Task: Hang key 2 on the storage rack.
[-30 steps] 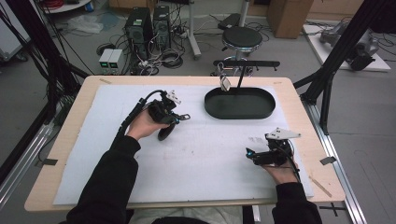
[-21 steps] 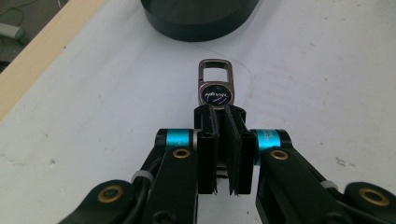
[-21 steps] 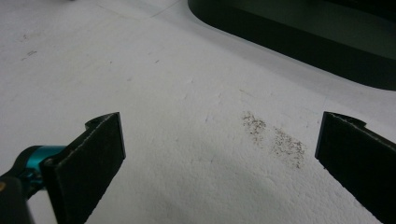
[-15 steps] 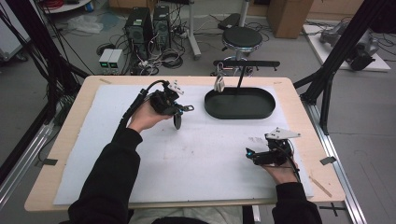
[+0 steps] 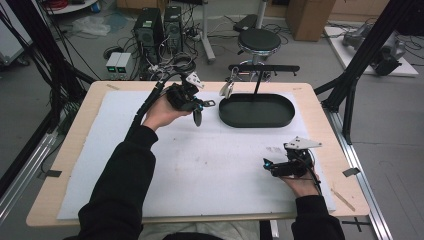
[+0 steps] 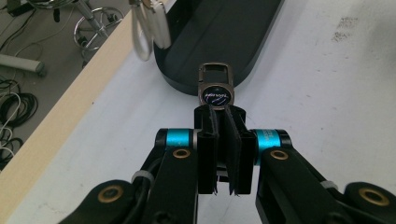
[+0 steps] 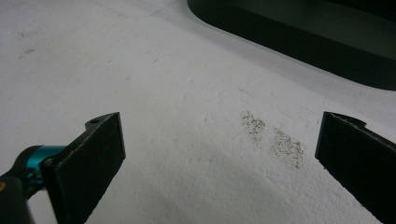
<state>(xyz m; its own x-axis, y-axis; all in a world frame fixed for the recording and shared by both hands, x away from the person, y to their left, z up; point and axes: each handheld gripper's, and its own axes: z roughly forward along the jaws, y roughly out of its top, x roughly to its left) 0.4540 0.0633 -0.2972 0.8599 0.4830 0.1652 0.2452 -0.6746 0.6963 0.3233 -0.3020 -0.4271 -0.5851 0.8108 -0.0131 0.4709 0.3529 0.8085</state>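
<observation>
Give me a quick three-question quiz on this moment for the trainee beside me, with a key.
1. True or false: the left gripper is shut on the keychain.
2. Which stands with its jaws wide apart over the white mat? A) left gripper B) right gripper C) both
3. What hangs from the stand's bar above the black oval tray?

Key
1. True: the pads clamp its lower end, and the metal clip end sticks out toward the tray.
2. B: nothing lies between its jaws.
3. A second keychain, hanging at the bar's left end over the tray's left rim.
</observation>
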